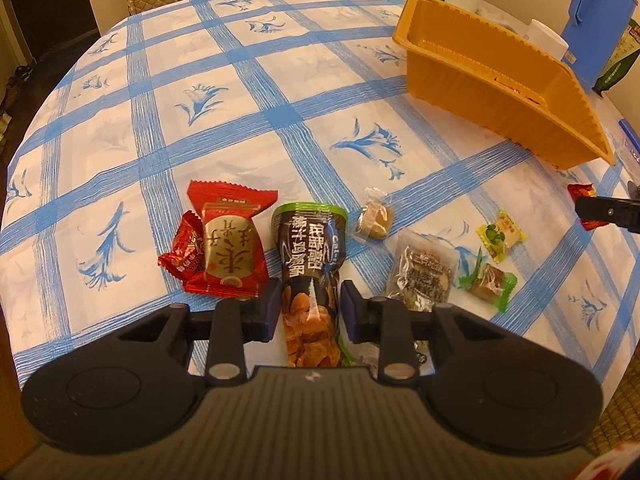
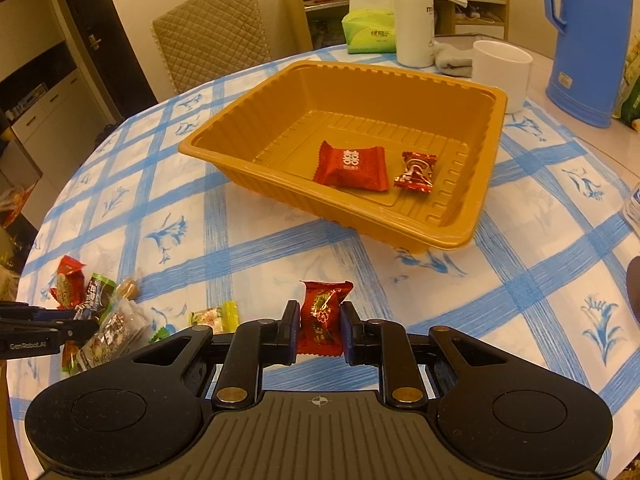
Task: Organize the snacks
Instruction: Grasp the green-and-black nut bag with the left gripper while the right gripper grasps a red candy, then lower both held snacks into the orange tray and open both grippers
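Note:
My left gripper [image 1: 310, 300] points down at the table with its pads against both sides of a dark snack pouch [image 1: 308, 248] that has a green top. A large red packet [image 1: 228, 248] and a small red candy [image 1: 182, 252] lie left of the pouch. To its right lie a brown candy [image 1: 372, 220], a clear seed bar packet [image 1: 424, 272] and two green-wrapped sweets [image 1: 500, 234]. My right gripper [image 2: 320, 316] is shut on a red wrapped candy [image 2: 322, 312], held above the cloth short of the orange tray [image 2: 340, 216]. Two red candies [image 2: 352, 166] lie inside the tray.
Behind the tray stand a blue jug [image 2: 580, 40], a white mug [image 2: 500, 72], a white flask [image 2: 414, 16] and a green tissue pack [image 2: 368, 32]. A quilted chair [image 2: 212, 28] sits at the far side of the round table. The blue-checked cloth [image 1: 240, 100] covers the table.

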